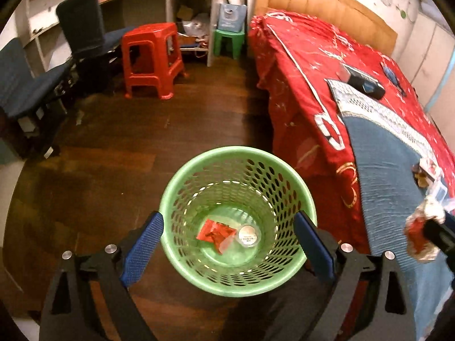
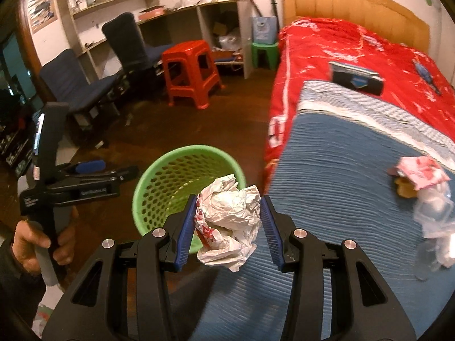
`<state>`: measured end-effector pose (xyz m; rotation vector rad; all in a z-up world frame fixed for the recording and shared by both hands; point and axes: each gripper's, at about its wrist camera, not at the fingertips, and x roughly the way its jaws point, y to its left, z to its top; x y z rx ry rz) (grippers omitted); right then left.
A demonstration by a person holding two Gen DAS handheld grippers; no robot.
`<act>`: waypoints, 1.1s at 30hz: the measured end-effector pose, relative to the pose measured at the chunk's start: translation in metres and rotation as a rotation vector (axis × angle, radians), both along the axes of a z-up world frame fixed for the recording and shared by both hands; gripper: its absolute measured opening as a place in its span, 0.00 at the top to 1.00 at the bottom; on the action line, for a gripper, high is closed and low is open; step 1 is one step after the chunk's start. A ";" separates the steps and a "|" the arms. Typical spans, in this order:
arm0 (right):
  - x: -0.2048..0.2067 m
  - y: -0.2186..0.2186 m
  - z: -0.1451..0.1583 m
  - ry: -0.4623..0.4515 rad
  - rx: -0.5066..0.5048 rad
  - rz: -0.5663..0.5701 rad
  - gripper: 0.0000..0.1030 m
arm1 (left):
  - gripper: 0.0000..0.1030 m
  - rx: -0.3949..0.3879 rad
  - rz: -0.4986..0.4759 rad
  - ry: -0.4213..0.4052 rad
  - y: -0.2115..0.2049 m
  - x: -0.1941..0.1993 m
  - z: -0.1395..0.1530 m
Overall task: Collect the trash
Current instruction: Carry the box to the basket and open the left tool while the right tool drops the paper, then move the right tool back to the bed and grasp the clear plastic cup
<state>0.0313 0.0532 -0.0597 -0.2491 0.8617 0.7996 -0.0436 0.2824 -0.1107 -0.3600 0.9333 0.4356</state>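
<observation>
A green perforated trash basket (image 1: 301,199) stands on the wooden floor beside the bed; it also shows in the right wrist view (image 2: 159,179). Inside lie a red wrapper (image 1: 216,231) and a small round lid (image 1: 248,236). My left gripper (image 1: 229,251) is open and empty, hovering over the basket. My right gripper (image 2: 229,221) is shut on a crumpled white and red paper wrapper (image 2: 230,216), above the bed's edge just right of the basket. More trash lies on the blue blanket: a pink wrapper (image 2: 421,170) and clear plastic (image 2: 435,213).
The bed has a red cover (image 2: 327,48) and a blue blanket (image 2: 341,170), with a dark box (image 2: 357,78) on it. A red stool (image 1: 153,56), a green stool (image 1: 229,41), two dark chairs (image 1: 82,28) and shelving stand at the far side.
</observation>
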 end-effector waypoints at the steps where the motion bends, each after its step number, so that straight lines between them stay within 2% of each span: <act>1: 0.000 0.008 -0.003 0.008 -0.003 0.011 0.55 | 0.13 -0.003 0.007 -0.003 0.002 -0.003 0.001; 11: 0.009 0.060 -0.029 0.120 0.007 0.058 0.50 | 0.13 -0.017 0.077 -0.012 0.022 -0.027 0.003; 15: 0.010 0.070 -0.032 0.143 0.034 0.067 0.34 | 0.13 -0.023 0.100 -0.015 0.027 -0.032 0.004; 17: 0.009 0.069 -0.029 0.143 0.053 0.065 0.32 | 0.13 -0.026 0.111 -0.018 0.030 -0.033 0.005; 25: 0.004 0.041 -0.017 0.100 0.061 0.038 0.30 | 0.13 -0.030 0.075 -0.037 0.012 -0.024 0.014; 33: 0.004 -0.026 -0.003 -0.008 0.027 -0.077 0.23 | 0.12 -0.024 -0.028 -0.063 -0.032 0.003 0.029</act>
